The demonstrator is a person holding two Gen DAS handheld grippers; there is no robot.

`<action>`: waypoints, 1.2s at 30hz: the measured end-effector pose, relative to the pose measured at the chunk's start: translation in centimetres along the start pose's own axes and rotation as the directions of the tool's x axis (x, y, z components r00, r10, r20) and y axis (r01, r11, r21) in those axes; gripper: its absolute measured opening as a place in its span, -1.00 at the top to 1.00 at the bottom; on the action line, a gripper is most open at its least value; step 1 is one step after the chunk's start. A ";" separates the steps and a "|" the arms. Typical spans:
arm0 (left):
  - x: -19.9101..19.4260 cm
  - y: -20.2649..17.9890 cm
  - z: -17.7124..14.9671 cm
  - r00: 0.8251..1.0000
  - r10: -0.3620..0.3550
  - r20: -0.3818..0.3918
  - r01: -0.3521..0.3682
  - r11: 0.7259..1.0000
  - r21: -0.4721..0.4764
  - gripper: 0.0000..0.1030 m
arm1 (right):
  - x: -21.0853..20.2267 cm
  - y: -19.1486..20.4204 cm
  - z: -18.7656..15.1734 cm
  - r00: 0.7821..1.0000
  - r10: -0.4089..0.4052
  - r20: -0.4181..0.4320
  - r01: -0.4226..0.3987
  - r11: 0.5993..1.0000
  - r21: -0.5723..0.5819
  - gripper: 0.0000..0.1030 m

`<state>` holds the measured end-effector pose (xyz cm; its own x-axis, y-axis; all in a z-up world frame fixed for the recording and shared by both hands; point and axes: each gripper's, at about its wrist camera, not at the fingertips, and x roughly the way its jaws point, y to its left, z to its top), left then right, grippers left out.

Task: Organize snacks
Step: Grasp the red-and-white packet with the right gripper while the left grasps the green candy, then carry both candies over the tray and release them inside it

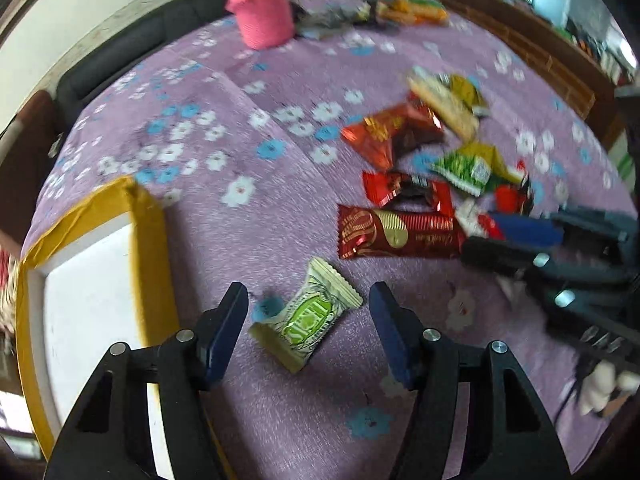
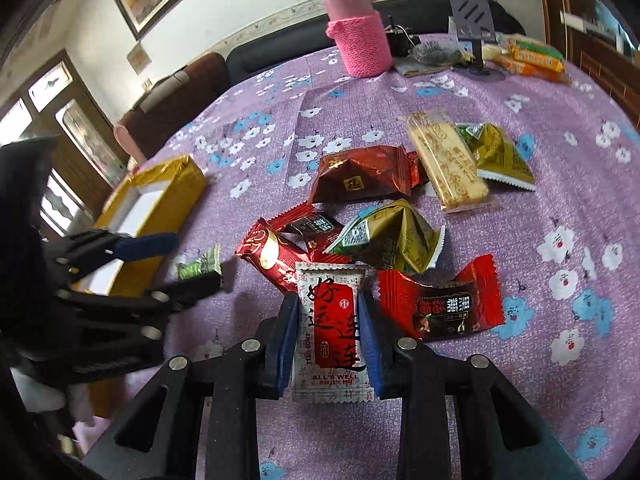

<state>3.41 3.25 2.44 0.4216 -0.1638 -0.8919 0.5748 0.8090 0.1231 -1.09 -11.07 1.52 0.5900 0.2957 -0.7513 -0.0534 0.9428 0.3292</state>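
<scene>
My left gripper [image 1: 308, 300] is open, its fingers on either side of a green and cream candy [image 1: 308, 324] lying on the purple cloth. The yellow box [image 1: 92, 280] with a white inside sits just to its left. My right gripper [image 2: 330, 300] is shut on a red and white "ALL'S WELL" snack packet [image 2: 334, 332]. A heap of snacks lies ahead of it: a red packet [image 2: 440, 300], a gold-green packet [image 2: 388, 236], a dark red packet [image 2: 360, 176] and a biscuit bar [image 2: 446, 164]. The left gripper [image 2: 192, 260] shows at the left of the right wrist view, over the green candy [image 2: 200, 266].
A pink knit-covered bottle [image 2: 360, 36] stands at the far side of the table, with a phone stand [image 2: 472, 16] and orange packets [image 2: 528, 60] beside it. The yellow box [image 2: 156, 200] lies at the table's left edge. A dark sofa runs behind the table.
</scene>
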 end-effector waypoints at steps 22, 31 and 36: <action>-7.4 2.8 -5.2 0.972 -0.118 0.203 0.166 0.956 -0.240 0.69 | -1.4 1.3 -0.2 0.994 0.088 0.068 -0.086 0.996 -0.032 0.43; -12.0 13.1 -11.3 0.973 0.071 0.221 0.044 0.878 -0.476 0.68 | -2.9 6.3 0.2 0.984 0.168 0.055 -0.162 0.981 -0.104 0.44; -11.2 17.3 -13.4 0.977 0.110 0.184 0.012 0.828 -0.561 0.68 | -2.3 13.5 1.3 0.966 0.258 -0.016 -0.256 0.949 -0.184 0.44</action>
<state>-0.80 26.65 8.73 0.6036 -0.1749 -0.7779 0.0877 0.9843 -0.1533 -2.06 0.78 8.43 0.5434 0.5310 -0.6502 -0.3503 0.8473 0.3992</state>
